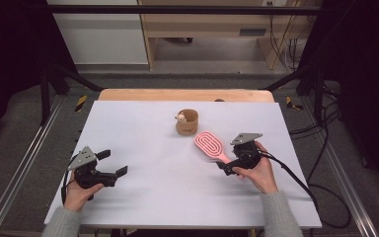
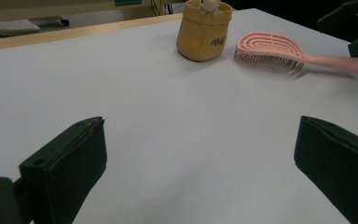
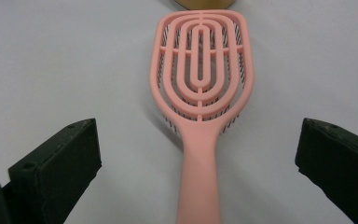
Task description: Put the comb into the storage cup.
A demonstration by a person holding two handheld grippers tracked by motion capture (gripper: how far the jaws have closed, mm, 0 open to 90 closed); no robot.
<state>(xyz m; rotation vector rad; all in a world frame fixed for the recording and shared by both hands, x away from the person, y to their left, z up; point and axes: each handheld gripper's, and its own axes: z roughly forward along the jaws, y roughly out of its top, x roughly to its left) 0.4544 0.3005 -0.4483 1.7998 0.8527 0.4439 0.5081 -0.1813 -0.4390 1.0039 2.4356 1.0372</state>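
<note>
Pink brush [image 1: 209,144] flat on the white counter [image 1: 143,133], right of centre, bristles down, vented back up. Head toward the tan cup [image 1: 187,122], handle running back toward the person's right hand.

Right claw [image 1: 228,165] at the handle end, wide open. In the right gripper view: handle [image 3: 199,186] straight up the middle between both jaws, clear gap each side, pads not touching. Long axis in line with the claw's own heading (so the jaws straddle the handle crosswise, which suits a pinch across its narrow width). Head [image 3: 200,60] farther out, cup rim just past it at the top edge.

Left claw [image 1: 113,165] well apart, over bare counter at the left, also wide open, nothing between the jaws. In the left gripper view: brush [image 2: 279,53] and cup [image 2: 203,32] far off across the counter, brush just beside the cup, apparently not touching it.

Judgement: right hand much nearer, already lined up; left plays no part for now. Next move prob. either a close on the handle or a pull-back from a brush just set down, can't tell which from this alone. If closing: little room for error sideways, handle centred already; main risk a grip too near the handle's tip, head-heavy brush tipping down on lift.
</note>
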